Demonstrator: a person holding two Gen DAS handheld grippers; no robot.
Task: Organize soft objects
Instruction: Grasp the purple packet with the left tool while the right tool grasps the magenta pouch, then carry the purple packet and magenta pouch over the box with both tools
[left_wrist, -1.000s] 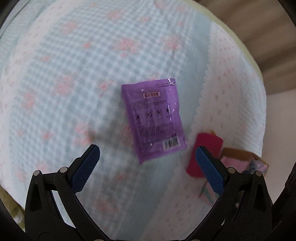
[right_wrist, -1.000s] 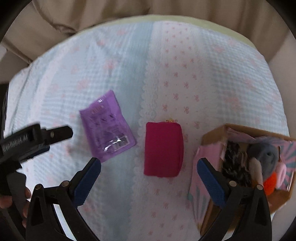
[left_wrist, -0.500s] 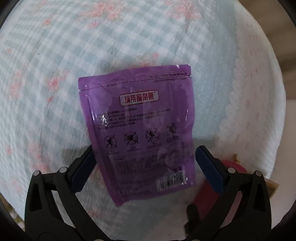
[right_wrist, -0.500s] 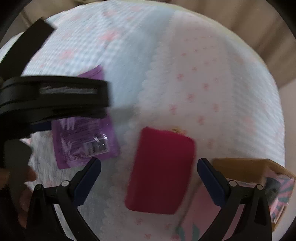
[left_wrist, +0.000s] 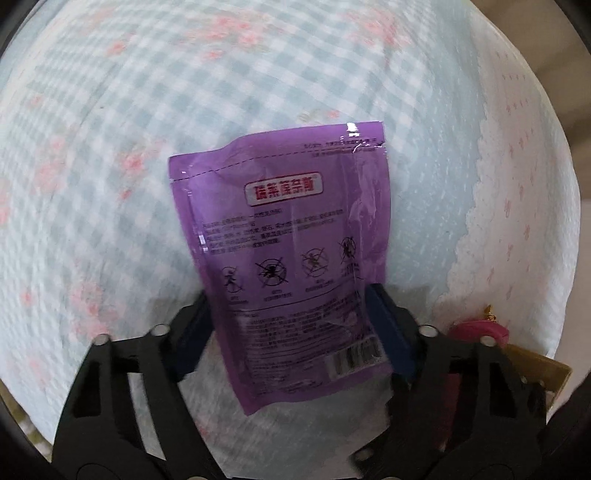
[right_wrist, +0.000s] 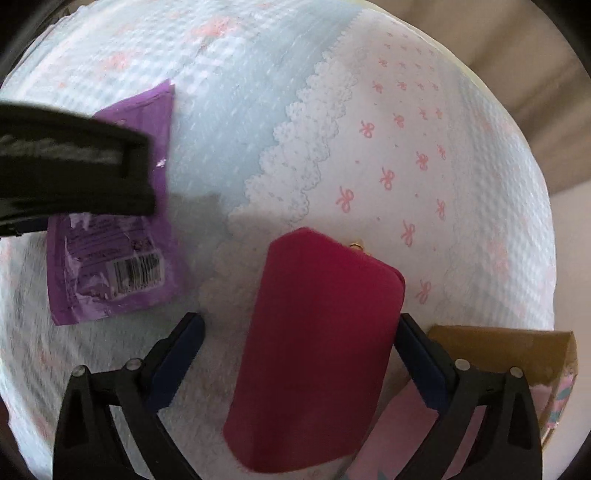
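A purple plastic packet (left_wrist: 291, 251) with printed text and a barcode lies on a pale blue and white bedspread (left_wrist: 110, 110). My left gripper (left_wrist: 291, 325) has closed in on the packet's lower half, its blue pads touching both side edges. In the right wrist view the packet (right_wrist: 110, 266) sits at the left under the black left gripper. A magenta fabric pouch (right_wrist: 317, 350) lies between the fingers of my right gripper (right_wrist: 299, 354), which is open around it; the right pad is close to its edge and the left pad stands clear.
A cardboard box (right_wrist: 517, 354) with pink lining stands at the right, beside the pouch; its corner shows in the left wrist view (left_wrist: 535, 369). A lace seam (right_wrist: 303, 155) crosses the bedspread. Beige fabric (right_wrist: 517, 48) lies beyond the bed.
My left gripper came down over the purple packet and narrowed from wide open onto its sides. My right gripper moved down and forward until the magenta pouch lies between its fingers.
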